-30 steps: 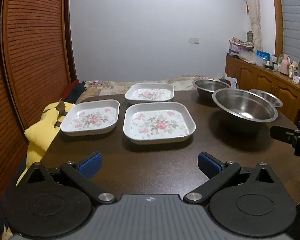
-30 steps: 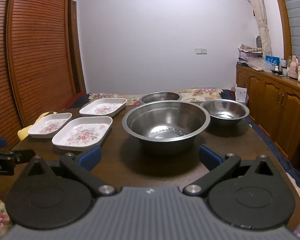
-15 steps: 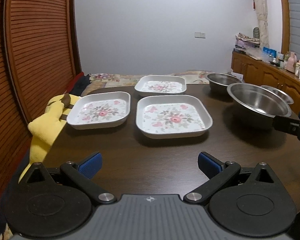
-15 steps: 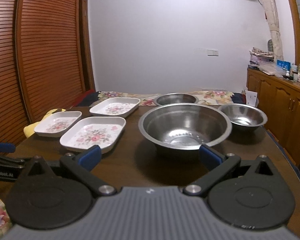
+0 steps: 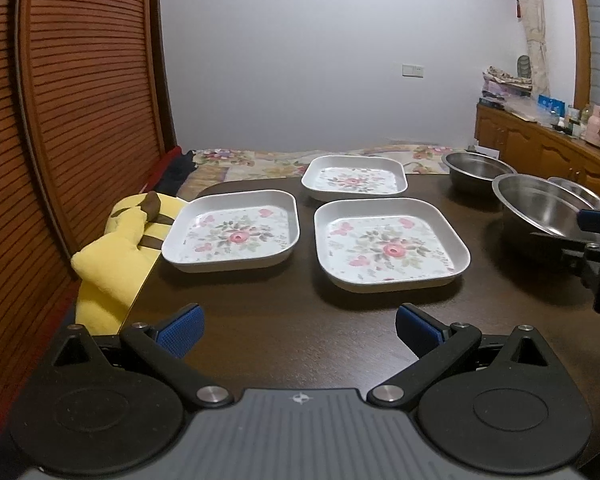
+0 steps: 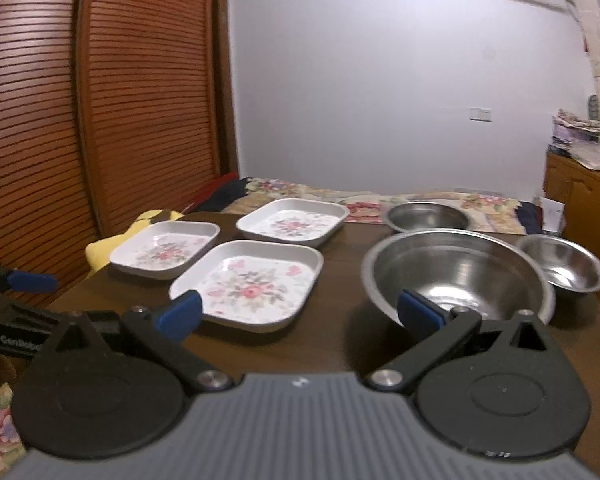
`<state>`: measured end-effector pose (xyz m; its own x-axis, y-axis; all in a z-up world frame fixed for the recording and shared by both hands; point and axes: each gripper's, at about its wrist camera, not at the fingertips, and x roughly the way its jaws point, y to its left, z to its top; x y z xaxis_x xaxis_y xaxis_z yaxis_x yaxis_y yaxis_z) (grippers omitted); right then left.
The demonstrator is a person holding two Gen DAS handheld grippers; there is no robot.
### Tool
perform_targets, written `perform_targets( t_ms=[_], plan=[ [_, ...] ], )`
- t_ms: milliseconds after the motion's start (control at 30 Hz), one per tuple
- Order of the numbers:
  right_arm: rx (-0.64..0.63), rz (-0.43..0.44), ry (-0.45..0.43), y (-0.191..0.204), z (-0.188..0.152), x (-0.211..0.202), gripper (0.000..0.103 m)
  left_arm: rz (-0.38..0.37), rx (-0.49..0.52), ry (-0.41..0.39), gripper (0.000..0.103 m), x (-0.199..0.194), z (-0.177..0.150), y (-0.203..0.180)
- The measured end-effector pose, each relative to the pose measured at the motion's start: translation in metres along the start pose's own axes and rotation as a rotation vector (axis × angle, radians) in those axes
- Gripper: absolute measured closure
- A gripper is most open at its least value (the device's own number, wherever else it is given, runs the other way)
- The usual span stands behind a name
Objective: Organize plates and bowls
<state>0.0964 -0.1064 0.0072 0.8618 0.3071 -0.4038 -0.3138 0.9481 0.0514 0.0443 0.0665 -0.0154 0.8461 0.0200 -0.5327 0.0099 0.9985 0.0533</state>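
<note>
Three white square plates with pink flower prints sit on the dark wooden table: a left one (image 5: 233, 235), a near right one (image 5: 388, 249) and a far one (image 5: 354, 178). To their right stand three steel bowls: a large one (image 6: 456, 274), a far one (image 6: 427, 217) and a small right one (image 6: 565, 263). My left gripper (image 5: 299, 332) is open and empty, low over the table in front of the plates. My right gripper (image 6: 298, 313) is open and empty, in front of the near plate (image 6: 249, 283) and the large bowl.
A yellow plush toy (image 5: 118, 246) hangs over the table's left edge by the slatted wooden doors (image 5: 72, 120). A flowered bed cover (image 5: 260, 160) lies beyond the table. A wooden sideboard (image 5: 548, 148) with bottles stands at the right.
Both grippers have swung to the left, so the plates and bowls sit further right in each view. The left gripper has moved closer to the plates. Both stay open.
</note>
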Motion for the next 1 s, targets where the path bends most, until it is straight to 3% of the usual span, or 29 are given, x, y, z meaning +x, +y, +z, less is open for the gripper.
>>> perform_targets(
  t_ms=[167, 267, 433, 600, 733, 1000],
  plan=[
    [-0.015, 0.022, 0.009, 0.007, 0.004, 0.011, 0.001, -0.005, 0.006, 0.003, 0.0, 0.008, 0.001, 0.006],
    [-0.024, 0.032, 0.024, 0.009, 0.006, 0.017, 0.016, -0.013, 0.012, 0.006, 0.0, 0.014, 0.002, 0.008],
    [-0.029, 0.041, 0.05, 0.013, 0.005, 0.03, 0.022, -0.06, -0.015, 0.009, 0.0, 0.027, 0.008, 0.014],
    [-0.034, 0.041, 0.088, 0.017, 0.004, 0.044, 0.04, -0.131, -0.073, 0.006, 0.008, 0.037, 0.017, 0.017],
    [-0.035, -0.001, 0.117, 0.017, 0.004, 0.055, 0.045, -0.189, -0.12, 0.009, 0.018, 0.046, 0.025, 0.019],
    [0.014, -0.024, 0.153, 0.012, 0.001, 0.072, 0.054, -0.177, -0.12, 0.034, 0.045, 0.071, 0.034, 0.016]
  ],
)
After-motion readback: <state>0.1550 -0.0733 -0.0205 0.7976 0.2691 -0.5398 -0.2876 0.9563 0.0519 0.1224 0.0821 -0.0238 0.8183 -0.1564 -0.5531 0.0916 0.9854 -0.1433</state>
